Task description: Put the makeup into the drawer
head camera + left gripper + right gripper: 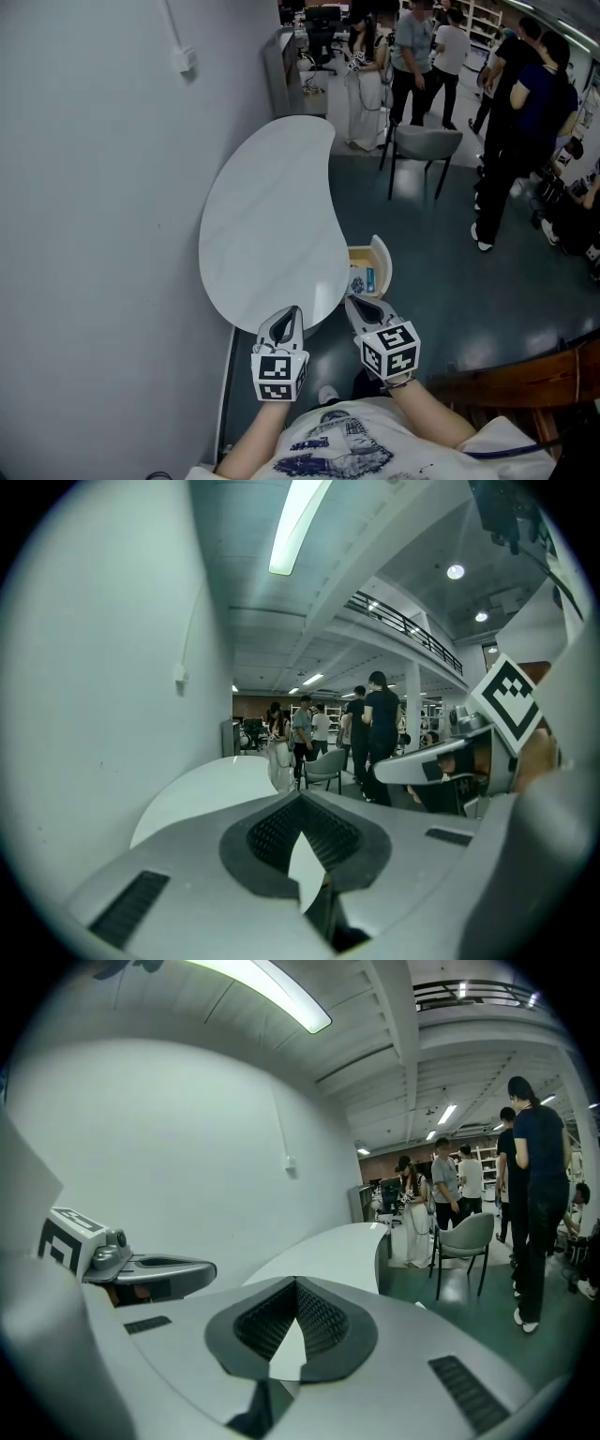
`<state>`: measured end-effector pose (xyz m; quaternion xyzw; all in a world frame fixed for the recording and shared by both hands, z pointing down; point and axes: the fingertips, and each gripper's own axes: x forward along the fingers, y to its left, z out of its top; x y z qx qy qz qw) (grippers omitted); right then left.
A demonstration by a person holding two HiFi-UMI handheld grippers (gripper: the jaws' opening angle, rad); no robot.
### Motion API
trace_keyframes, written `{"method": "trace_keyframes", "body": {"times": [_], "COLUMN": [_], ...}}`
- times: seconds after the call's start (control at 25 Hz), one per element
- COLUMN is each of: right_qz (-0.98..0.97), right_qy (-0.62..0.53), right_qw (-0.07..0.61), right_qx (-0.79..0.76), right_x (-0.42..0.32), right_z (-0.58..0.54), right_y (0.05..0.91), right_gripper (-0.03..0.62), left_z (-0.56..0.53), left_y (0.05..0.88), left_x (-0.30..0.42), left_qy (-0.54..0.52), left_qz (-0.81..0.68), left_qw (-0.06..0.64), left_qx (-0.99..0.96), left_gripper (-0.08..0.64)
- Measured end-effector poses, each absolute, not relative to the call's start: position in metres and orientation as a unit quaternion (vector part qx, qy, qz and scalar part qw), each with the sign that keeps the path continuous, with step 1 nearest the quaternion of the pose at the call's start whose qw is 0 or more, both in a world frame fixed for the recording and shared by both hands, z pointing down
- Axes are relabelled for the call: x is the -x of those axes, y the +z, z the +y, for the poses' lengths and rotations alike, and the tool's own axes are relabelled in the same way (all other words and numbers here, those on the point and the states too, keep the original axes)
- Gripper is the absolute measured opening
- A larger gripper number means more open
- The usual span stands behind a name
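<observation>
A small drawer (382,260) stands pulled out from under the right side of the white curved table (272,216). Inside it lies a blue and white makeup item (361,279). My left gripper (294,310) is shut and empty over the table's near edge. My right gripper (350,301) is also shut and empty, just in front of the drawer. In the left gripper view the closed jaws (301,801) point along the table, with the right gripper (412,769) beside them. In the right gripper view the closed jaws (296,1284) hold nothing, and the left gripper (178,1271) shows on the left.
A plain wall runs along the table's left side. A grey chair (427,145) stands on the dark floor beyond the table, and several people stand further back. A wooden piece (525,375) sits at the lower right.
</observation>
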<state>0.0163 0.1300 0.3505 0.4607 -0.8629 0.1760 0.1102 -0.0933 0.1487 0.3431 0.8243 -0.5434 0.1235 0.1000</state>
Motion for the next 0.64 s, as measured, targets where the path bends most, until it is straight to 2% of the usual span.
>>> {"method": "trace_keyframes", "body": {"times": [0.64], "right_qz": [-0.862], "right_qy": [0.178], "right_qw": [0.11], "right_qx": [-0.461], "right_x": [-0.0251], "right_z": [0.1272], "right_y": [0.3531], "right_gripper": [0.02], "left_z": [0.1461], "left_y": [0.348], "left_x": [0.0837], "left_qy": [0.126], "left_qz": [-0.541], "left_qw": [0.104], "left_qx": [-0.825], "left_gripper": [0.046]}}
